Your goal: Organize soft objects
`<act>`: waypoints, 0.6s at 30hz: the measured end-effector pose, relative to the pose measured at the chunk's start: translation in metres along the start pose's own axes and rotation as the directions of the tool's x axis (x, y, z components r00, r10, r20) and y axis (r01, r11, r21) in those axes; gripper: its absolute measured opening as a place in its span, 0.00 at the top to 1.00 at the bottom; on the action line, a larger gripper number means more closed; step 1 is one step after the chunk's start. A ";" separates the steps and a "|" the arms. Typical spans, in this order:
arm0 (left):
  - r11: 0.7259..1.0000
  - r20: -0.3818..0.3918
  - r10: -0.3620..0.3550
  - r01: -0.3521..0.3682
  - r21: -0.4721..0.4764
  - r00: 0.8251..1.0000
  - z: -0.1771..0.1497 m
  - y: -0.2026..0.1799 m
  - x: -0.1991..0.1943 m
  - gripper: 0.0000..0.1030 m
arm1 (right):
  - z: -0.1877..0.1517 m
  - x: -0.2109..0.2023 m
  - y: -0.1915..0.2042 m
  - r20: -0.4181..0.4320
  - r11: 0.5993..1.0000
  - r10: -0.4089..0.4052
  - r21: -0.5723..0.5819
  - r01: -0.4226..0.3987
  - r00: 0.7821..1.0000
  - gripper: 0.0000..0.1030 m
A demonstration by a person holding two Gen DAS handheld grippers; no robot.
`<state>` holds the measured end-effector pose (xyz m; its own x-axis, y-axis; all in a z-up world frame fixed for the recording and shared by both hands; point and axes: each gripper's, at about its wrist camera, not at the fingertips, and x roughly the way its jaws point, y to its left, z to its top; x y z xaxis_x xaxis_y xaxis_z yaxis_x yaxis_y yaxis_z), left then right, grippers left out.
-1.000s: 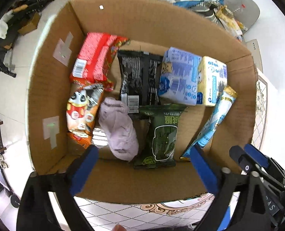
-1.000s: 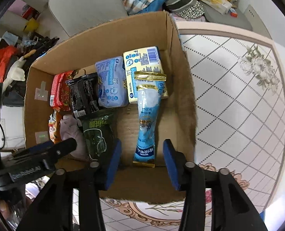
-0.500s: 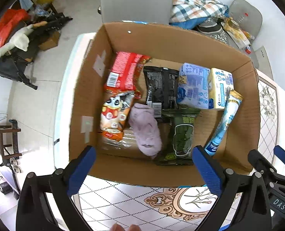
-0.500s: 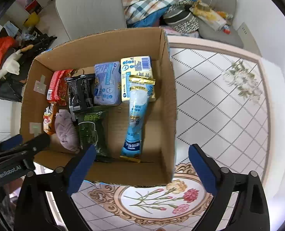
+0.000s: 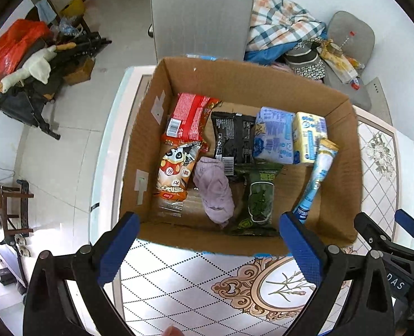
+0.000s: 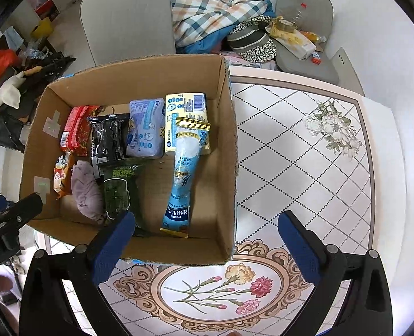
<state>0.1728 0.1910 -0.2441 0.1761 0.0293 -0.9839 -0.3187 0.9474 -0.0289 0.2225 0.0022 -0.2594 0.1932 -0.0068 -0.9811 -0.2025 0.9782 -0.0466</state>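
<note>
An open cardboard box [image 5: 263, 78] [image 6: 229, 145] stands on the patterned table. Inside lie several soft items: a red packet [image 5: 187, 117], a panda snack bag [image 5: 176, 173], a black packet [image 5: 233, 137], a lilac cloth bundle [image 5: 215, 193] [image 6: 86, 193], a green packet [image 5: 258, 201] [image 6: 120, 193], a blue tissue pack [image 5: 274, 137], a yellow pack [image 5: 309, 137] and a long light-blue pouch [image 6: 183, 176]. My left gripper [image 5: 207, 249] is open and empty above the box's near wall. My right gripper [image 6: 207, 243] is open and empty over the box's near right corner.
The table [image 6: 305, 168] has a diamond and flower pattern to the right of the box. Grey chairs [image 6: 128, 16] stand behind, with a plaid cloth [image 6: 215, 8] and clutter on a seat [image 6: 305, 42]. Bags and clutter [image 5: 19, 56] lie on the floor at left.
Both grippers have pulled back and up away from the box. The right gripper's jaws have opened wide, leaving the light-blue pouch lying in the box.
</note>
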 end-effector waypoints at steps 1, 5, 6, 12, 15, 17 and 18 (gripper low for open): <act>1.000 0.016 -0.002 0.002 0.007 1.000 -0.003 -0.002 -0.010 0.01 | -0.002 -0.006 -0.001 0.009 1.000 0.002 -0.002 -0.002 1.000 0.00; 0.999 0.078 -0.020 0.018 0.027 0.997 -0.019 -0.010 -0.048 0.01 | -0.013 -0.043 -0.004 0.070 1.000 0.030 -0.012 -0.029 0.997 0.00; 0.999 0.091 -0.019 0.016 0.031 0.996 -0.024 -0.011 -0.057 0.01 | -0.016 -0.055 -0.005 0.090 0.999 0.038 -0.015 -0.037 0.995 0.00; 0.999 0.178 -0.024 0.018 0.037 0.984 -0.057 -0.015 -0.119 0.01 | -0.049 -0.133 -0.021 0.204 0.997 0.080 -0.006 -0.080 0.976 0.00; 0.999 0.209 -0.023 0.017 0.031 0.978 -0.072 -0.015 -0.142 0.01 | -0.068 -0.170 -0.030 0.252 0.996 0.085 -0.010 -0.085 0.964 0.00; 0.999 0.226 -0.033 0.026 0.030 0.974 -0.083 -0.017 -0.158 0.01 | -0.078 -0.191 -0.036 0.276 0.996 0.083 -0.012 -0.083 0.958 0.00; 0.999 0.235 -0.028 0.022 0.029 0.972 -0.086 -0.017 -0.164 0.01 | -0.081 -0.198 -0.038 0.286 0.996 0.083 -0.012 -0.083 0.955 0.00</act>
<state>0.0691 0.1424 -0.0970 0.3989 0.0763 -0.9138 -0.2879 0.9566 -0.0458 0.1138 -0.0502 -0.0785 0.4418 0.1344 -0.8870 -0.2294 0.9728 0.0331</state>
